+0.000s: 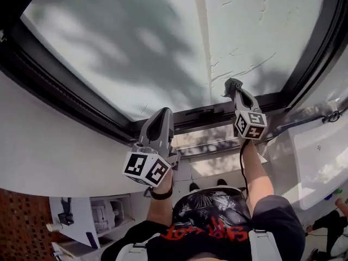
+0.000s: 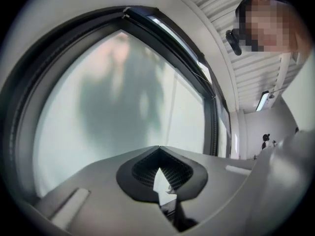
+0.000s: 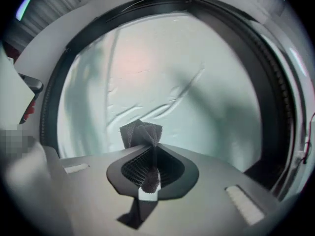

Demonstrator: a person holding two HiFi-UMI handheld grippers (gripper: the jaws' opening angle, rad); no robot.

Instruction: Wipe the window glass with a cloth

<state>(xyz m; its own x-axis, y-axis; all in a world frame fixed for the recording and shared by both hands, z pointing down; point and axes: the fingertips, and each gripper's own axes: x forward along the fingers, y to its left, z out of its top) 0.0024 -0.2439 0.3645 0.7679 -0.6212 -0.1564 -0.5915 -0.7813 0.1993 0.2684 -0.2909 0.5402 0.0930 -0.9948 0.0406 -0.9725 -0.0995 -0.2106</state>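
The window glass (image 1: 136,48) is frosted pale and fills most of the head view, with wrinkles in its right pane. My right gripper (image 1: 232,82) points at the lower part of that right pane (image 3: 197,97). It (image 3: 152,144) is shut on a small dark grey mesh cloth (image 3: 141,133), which bunches out past the tips close to the glass. Whether the cloth touches the glass I cannot tell. My left gripper (image 1: 162,112) is held lower, near the black bottom frame. Its jaws (image 2: 158,147) are shut with nothing between them, facing the left pane (image 2: 113,92).
A black window frame (image 1: 217,113) runs round the glass, with a white wall (image 1: 54,156) beneath it. White furniture (image 1: 103,213) stands at the lower left. Another person (image 1: 333,222) is at the lower right edge.
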